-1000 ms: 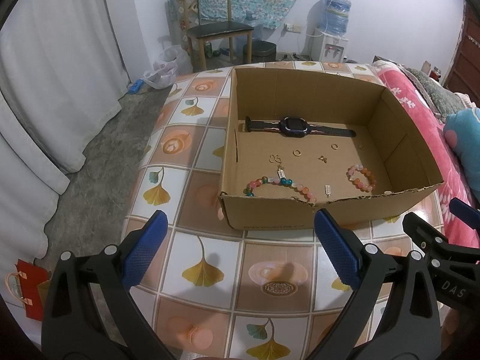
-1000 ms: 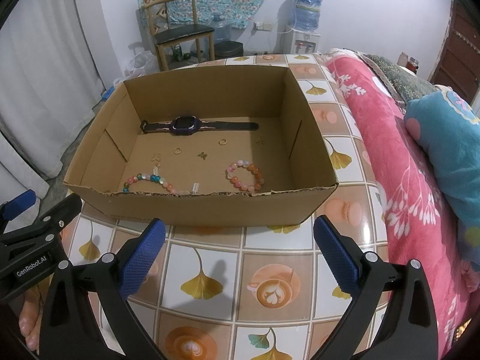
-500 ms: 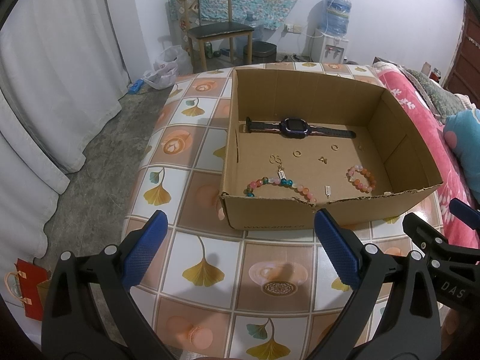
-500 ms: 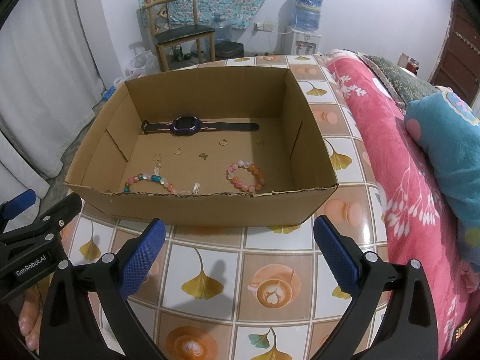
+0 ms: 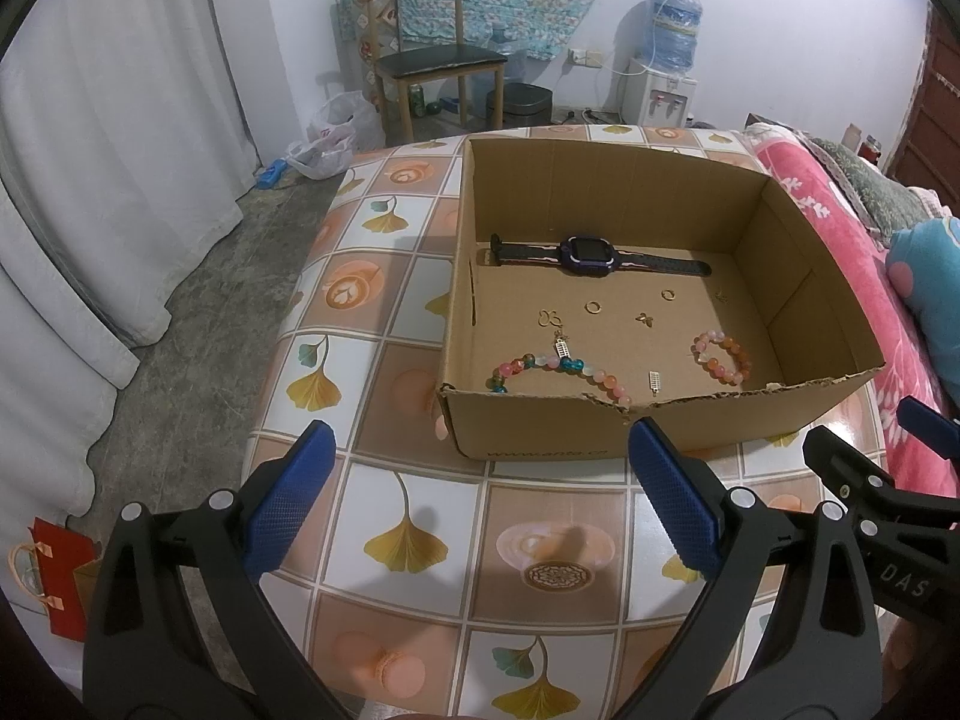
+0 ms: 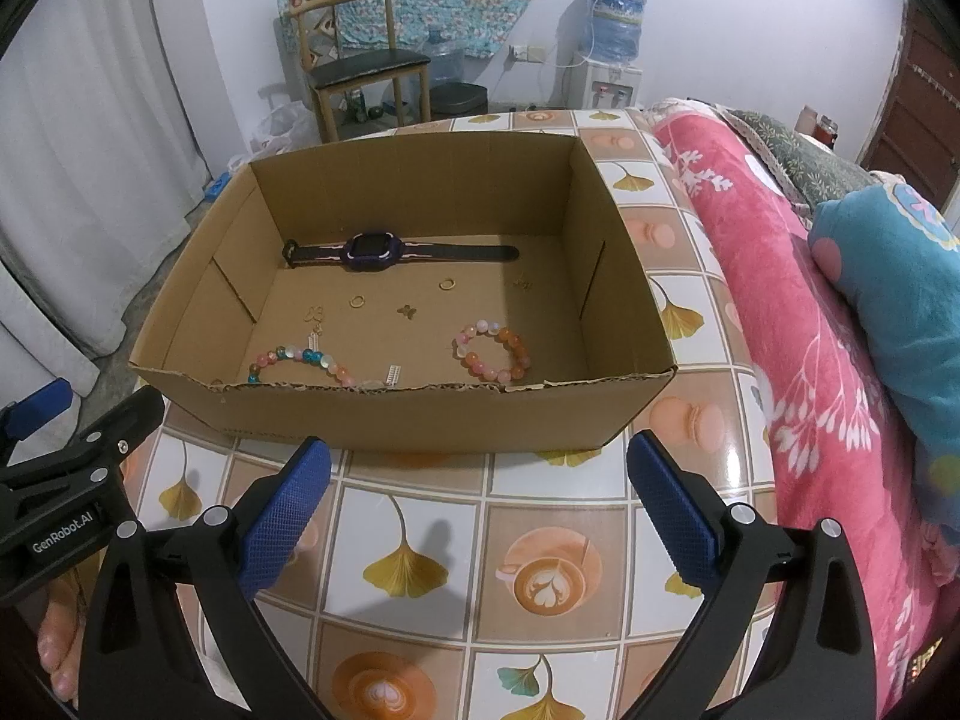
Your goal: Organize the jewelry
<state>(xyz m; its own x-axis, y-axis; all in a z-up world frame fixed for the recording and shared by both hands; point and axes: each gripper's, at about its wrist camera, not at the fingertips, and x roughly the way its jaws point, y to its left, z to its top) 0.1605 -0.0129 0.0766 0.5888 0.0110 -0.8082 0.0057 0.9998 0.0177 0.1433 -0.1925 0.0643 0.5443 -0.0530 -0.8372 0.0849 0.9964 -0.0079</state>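
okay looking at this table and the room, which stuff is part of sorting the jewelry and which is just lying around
Part of the job:
cardboard box
watch
long bead bracelet
round bead bracelet
small gold rings
left gripper and right gripper, both open and empty

Just lying about:
chair
water dispenser
pink blanket
plastic bag

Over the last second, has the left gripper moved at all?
No. The left gripper sits open at the same spot against the cardboard box front wall.

Open-topped cardboard box (image 5: 543, 426); near wall before the tongs (image 5: 480, 504)
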